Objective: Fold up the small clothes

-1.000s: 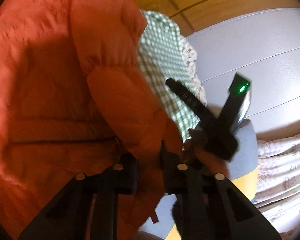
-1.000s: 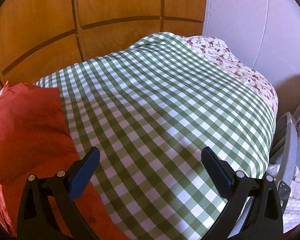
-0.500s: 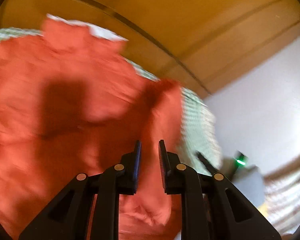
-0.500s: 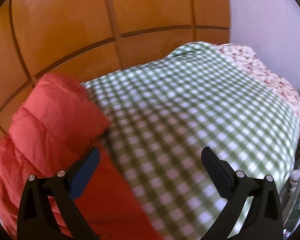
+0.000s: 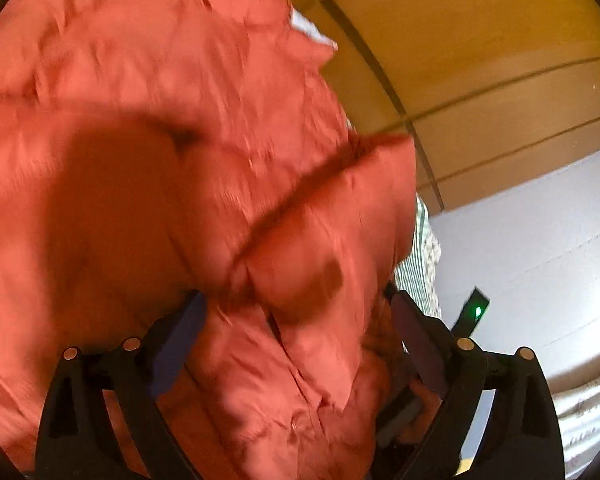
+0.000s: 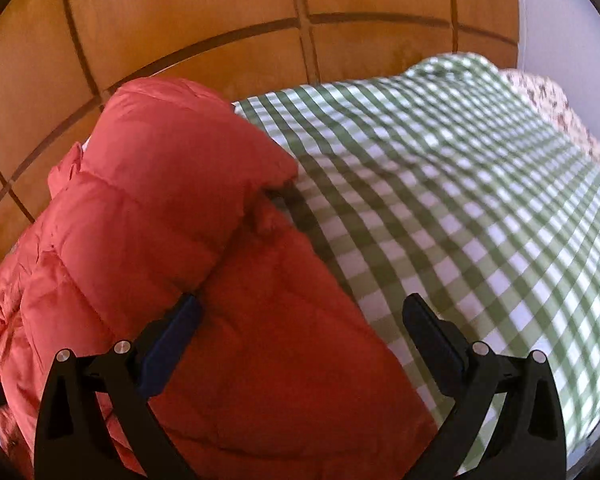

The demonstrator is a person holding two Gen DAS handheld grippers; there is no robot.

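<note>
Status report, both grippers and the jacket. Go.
Left gripper open, right gripper open. Red puffer jacket lies on checked sheet, sleeve folded over. Nothing in the way.

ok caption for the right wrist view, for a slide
Open right gripper hovers over red puffer jacket on green gingham sheet.

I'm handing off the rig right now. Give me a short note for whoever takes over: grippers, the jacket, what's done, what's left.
Left gripper: open, holding nothing, close over the red jacket.
Right gripper: open, holding nothing, above the jacket's right edge.
Jacket lies on the green checked cloth; one sleeve is already folded across the body.
Left: likely the other sleeve, then fold the body. The other sleeve cannot be made out.
</note>
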